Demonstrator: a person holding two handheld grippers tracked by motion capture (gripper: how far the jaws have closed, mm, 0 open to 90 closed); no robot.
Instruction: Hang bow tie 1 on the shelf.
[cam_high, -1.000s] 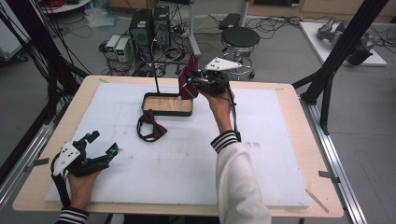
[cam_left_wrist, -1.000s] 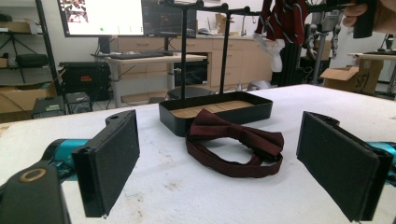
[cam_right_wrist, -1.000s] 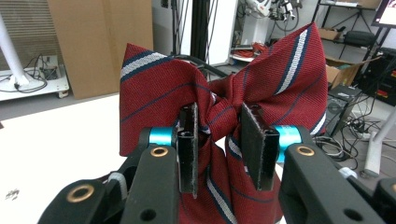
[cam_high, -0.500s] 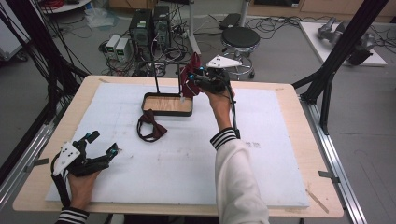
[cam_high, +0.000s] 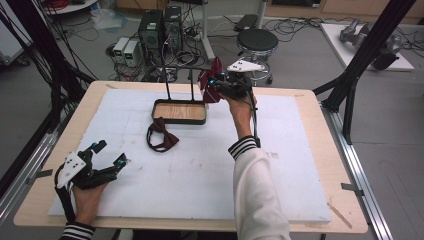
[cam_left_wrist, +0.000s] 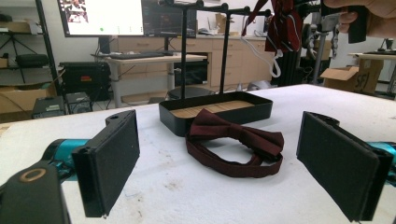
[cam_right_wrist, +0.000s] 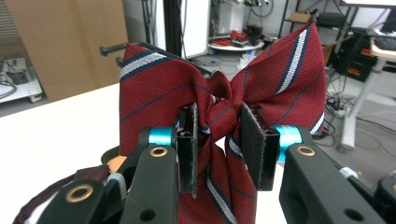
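Your right gripper (cam_high: 216, 86) holds the striped bow tie (cam_right_wrist: 219, 116) by its centre knot, jaws pinched onto it, so both wings hang free. It is raised beside the top bar of the black stand (cam_high: 172, 80), apparently ready for hanging; whether the strap has caught the bar is unclear. Your left gripper (cam_high: 111, 159) rests at the near counter (cam_high: 300, 165) edge, jaws wide and empty, facing the plain maroon bow tie (cam_left_wrist: 236, 142) lying just before the stand's tray (cam_high: 180, 112).
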